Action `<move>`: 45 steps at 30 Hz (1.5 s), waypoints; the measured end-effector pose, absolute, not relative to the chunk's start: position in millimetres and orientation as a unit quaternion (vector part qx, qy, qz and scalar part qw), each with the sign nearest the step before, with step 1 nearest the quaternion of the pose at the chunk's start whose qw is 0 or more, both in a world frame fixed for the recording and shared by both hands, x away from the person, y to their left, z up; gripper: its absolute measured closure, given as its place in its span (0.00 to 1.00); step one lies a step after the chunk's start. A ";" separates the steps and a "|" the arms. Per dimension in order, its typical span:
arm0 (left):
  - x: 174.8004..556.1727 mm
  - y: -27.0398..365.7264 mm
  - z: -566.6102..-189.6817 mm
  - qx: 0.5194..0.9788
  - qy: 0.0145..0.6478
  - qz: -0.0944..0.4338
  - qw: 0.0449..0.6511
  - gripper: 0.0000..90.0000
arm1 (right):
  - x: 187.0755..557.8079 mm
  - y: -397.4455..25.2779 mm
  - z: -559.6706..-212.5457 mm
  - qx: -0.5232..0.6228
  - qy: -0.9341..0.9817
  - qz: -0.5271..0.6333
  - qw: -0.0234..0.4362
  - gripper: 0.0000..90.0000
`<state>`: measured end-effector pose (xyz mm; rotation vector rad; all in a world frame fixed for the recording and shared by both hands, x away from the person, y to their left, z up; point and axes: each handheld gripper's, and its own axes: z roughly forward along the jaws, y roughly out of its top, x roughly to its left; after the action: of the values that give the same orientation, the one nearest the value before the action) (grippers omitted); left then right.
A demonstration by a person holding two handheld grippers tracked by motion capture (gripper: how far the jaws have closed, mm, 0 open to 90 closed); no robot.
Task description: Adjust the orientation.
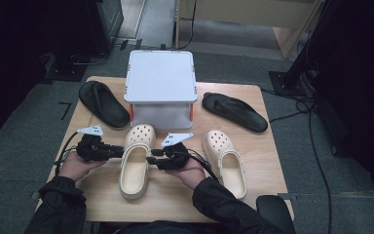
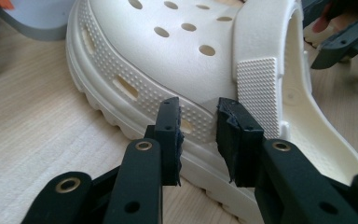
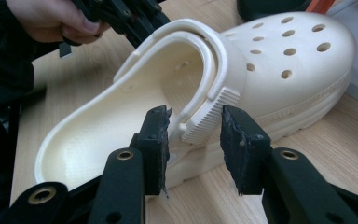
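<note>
Cream foam clog [image 1: 135, 165] lying upright on the wooden counter [image 1: 175, 195], toe toward the grey box [image 1: 160, 80], between the two grippers. Left gripper [image 2: 198, 140] parted at the clog's outer side wall, just beside the ribbed strap pivot, nothing clamped. Right gripper [image 3: 193, 147] likewise parted, straddling the ribbed end of the heel strap [image 3: 200, 70] on the opposite side, pads near it but apparently not yet pressing.

Possible trouble, judged from this: closing on soft, springy foam may squash the wall and let it squirt out of the pads; pinching only the strap end could swing the strap on its pivot rather than move the shoe; uneven pushes from either side could slide or twist the light clog across the smooth wood, toward the box or into its mate [image 1: 225, 163] at the right.

Looks: matte, pale, perforated toe cap, dimpled band around the sole, ridged tread edge, strap folded forward over the opening. Black sandals [image 1: 103, 103] flanking the box, well apart.
</note>
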<state>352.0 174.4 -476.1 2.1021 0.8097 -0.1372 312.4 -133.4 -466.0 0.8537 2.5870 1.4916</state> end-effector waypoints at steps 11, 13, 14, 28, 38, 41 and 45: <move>353.6 170.9 -477.2 0.838 0.326 -0.058 0.434 0.79 | 314.1 -126.4 -467.2 0.292 0.826 0.481 0.037 0.62; 353.5 168.0 -477.2 0.839 0.324 -0.055 0.434 0.80 | 312.8 -127.4 -464.8 0.293 0.827 0.478 0.043 0.63; 353.7 166.8 -477.3 0.839 0.324 -0.056 0.435 0.81 | 312.1 -127.8 -464.0 0.295 0.827 0.477 0.043 0.63; 354.5 152.5 -479.0 0.837 0.312 -0.081 0.441 0.84 | 310.7 -142.0 -457.9 0.291 0.826 0.478 0.061 0.70; 357.0 155.4 -475.6 0.835 0.315 -0.070 0.445 0.74 | 315.3 -143.6 -458.4 0.296 0.824 0.480 0.052 0.69; 359.2 157.3 -470.6 0.829 0.318 -0.069 0.454 0.74 | 315.3 -144.7 -456.7 0.295 0.823 0.483 0.052 0.68; 364.4 160.3 -461.9 0.822 0.319 -0.058 0.468 0.74 | 316.4 -144.8 -457.0 0.296 0.823 0.483 0.046 0.66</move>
<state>364.4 160.3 -461.9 2.0156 0.7822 -0.1419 316.4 -144.8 -457.0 0.9030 2.5119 1.4728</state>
